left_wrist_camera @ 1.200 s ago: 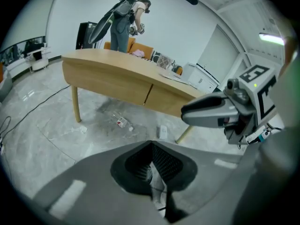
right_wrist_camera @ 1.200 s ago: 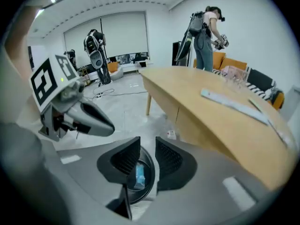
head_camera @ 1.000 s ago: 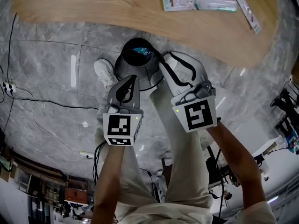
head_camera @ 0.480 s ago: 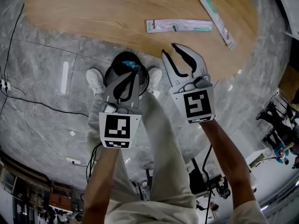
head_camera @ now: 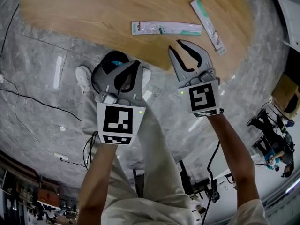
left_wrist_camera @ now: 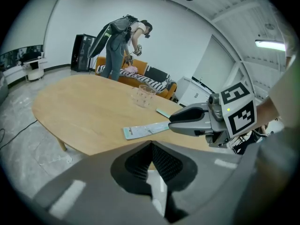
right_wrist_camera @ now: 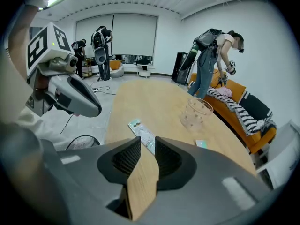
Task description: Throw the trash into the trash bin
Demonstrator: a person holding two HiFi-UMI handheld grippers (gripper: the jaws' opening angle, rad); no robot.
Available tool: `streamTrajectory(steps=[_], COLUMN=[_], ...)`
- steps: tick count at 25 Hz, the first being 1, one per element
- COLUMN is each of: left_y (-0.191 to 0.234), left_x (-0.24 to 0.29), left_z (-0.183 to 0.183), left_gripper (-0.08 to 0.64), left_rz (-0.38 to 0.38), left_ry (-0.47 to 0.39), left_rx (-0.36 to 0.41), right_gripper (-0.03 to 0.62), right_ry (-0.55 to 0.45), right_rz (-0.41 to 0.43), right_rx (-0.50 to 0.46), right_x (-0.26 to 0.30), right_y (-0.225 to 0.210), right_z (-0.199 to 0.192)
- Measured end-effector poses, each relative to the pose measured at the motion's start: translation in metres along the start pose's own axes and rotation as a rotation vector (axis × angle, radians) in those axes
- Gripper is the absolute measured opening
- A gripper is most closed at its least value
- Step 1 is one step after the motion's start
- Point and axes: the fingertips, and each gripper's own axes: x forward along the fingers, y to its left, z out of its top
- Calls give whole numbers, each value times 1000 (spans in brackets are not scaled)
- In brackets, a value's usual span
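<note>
A long flat plastic wrapper (head_camera: 166, 28) (left_wrist_camera: 145, 130) (right_wrist_camera: 143, 134) lies on the wooden table (head_camera: 93, 8) near its front edge. A second wrapper (head_camera: 207, 19) (right_wrist_camera: 201, 144) lies slanted to its right. The black trash bin (head_camera: 108, 62) (right_wrist_camera: 82, 142) stands on the floor by the table, partly hidden behind my left gripper (head_camera: 136, 64) (left_wrist_camera: 151, 146), which is shut and holds nothing. My right gripper (head_camera: 177, 45) (right_wrist_camera: 147, 146) is open and empty at the table's edge, pointing at the first wrapper and a little short of it.
A clear plastic cup (left_wrist_camera: 143, 96) (right_wrist_camera: 197, 112) stands farther back on the table. A person with a backpack (left_wrist_camera: 119, 46) (right_wrist_camera: 208, 60) bends over an orange sofa (left_wrist_camera: 154, 78) beyond it. Cables (head_camera: 28, 102) run over the grey floor at the left.
Both grippers have moved forward from above the bin toward the table. The right gripper now reaches the table's edge near the wrapper. Neither gripper's jaws have changed.
</note>
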Motion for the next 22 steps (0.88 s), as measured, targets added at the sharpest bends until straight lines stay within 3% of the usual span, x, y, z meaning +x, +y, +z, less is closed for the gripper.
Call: streamTrajectory(steps=[12, 18, 22], left_y=[-28, -32, -34], left_x=[36, 48, 54], left_z=[16, 19, 21], left_gripper=[0, 0, 0], left_rz=[5, 2, -6], left_ry=[-6, 6, 7], left_rx=[-12, 1, -5], right_gripper=[117, 74, 78], right_ry=[103, 159, 221], right_rz=[121, 196, 210], right_rx=[-287, -444, -543], right_x=[7, 17, 27], right_y=[-43, -55, -64], right_z=[-42, -54, -63])
